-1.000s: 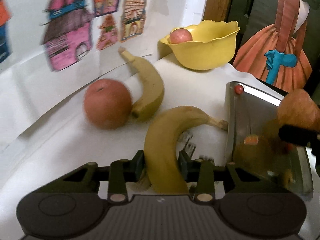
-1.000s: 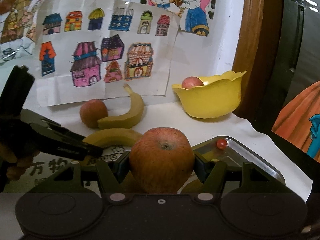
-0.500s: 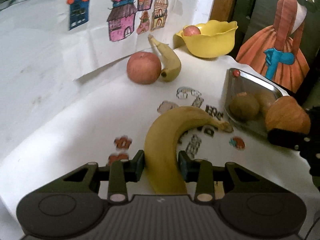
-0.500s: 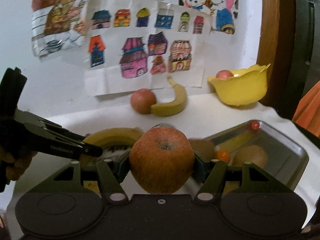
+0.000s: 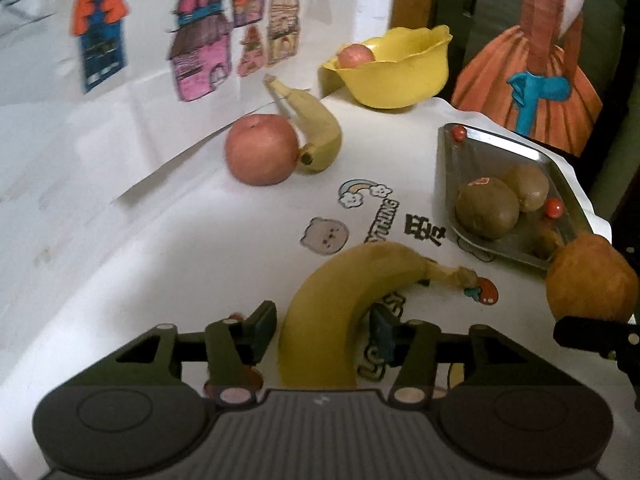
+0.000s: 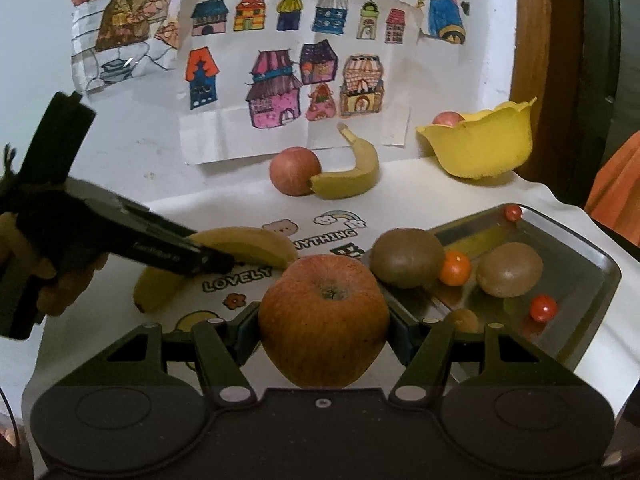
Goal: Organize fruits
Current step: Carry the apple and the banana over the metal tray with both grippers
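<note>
- The left claw [image 5: 320, 332] has its two pads spread a little apart around a yellow banana [image 5: 344, 300]; a gap shows on each side of the fruit, so it is loosely framed, not pinched.
- Risk, as I judge it: if this claw lifts now, the banana could roll or slide out, since nothing is pressing on it. Its curve also makes it likely to swing if gripped near one end.
- That banana lies on the white worktop [image 5: 180, 248], stem pointing to 3 o'clock; its skin is plain yellow and its stem tip brown.
- The right claw [image 6: 323, 334] is clamped on a red-orange apple [image 6: 323, 320], stem dimple facing up, skin streaked and smooth.
- Risk: the apple is round and held only at its sides, so a jolt could let it slip down onto the steel tray [image 6: 580, 256] just beside it at 3 o'clock.
- The tray holds two brown kiwis [image 6: 406, 258] and several small red-orange fruits; a dropped apple could scatter them.
- Further off at 12 o'clock, a second apple [image 6: 294, 170] touches a second banana [image 6: 352, 176] by the wall.
- At 1 o'clock a yellow bowl [image 6: 480, 148] holds one more apple.
- Both claws work close together, so they could knock each other.
</note>
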`<action>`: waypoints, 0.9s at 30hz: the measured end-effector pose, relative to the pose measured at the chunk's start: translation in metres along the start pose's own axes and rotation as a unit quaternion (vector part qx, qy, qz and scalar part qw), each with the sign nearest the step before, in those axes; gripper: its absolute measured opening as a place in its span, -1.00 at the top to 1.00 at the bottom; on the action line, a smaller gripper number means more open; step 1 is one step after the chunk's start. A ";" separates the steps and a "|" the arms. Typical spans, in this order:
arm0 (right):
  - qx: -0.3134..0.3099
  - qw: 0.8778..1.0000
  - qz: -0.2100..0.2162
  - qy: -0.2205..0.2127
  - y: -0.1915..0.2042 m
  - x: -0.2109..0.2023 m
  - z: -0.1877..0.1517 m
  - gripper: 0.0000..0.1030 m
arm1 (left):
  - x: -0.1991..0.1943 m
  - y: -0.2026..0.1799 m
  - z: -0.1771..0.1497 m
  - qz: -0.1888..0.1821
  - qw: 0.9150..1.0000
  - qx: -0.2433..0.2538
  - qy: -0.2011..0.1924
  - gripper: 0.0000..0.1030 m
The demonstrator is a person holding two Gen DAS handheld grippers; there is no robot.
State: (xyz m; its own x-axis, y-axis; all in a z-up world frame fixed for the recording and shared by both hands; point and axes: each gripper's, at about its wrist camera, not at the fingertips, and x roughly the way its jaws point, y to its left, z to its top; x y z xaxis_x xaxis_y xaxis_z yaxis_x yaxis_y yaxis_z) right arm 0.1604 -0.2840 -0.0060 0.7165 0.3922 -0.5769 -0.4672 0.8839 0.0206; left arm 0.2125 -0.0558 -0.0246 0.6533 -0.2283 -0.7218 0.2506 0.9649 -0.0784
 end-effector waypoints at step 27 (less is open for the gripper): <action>0.033 0.999 -0.003 -0.001 -0.010 -0.003 -0.012 -0.28 | -0.019 -0.016 -0.005 -0.005 1.000 -0.003 0.020 0.22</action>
State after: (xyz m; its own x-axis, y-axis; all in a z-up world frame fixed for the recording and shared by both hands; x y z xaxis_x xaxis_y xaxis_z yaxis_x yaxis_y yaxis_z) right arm 0.1567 -0.2973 -0.0146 0.7199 0.3880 -0.5755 -0.4289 0.9006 0.0707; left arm 0.1923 -0.0667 -0.0136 0.6222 -0.2329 -0.7474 0.2530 0.9633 -0.0896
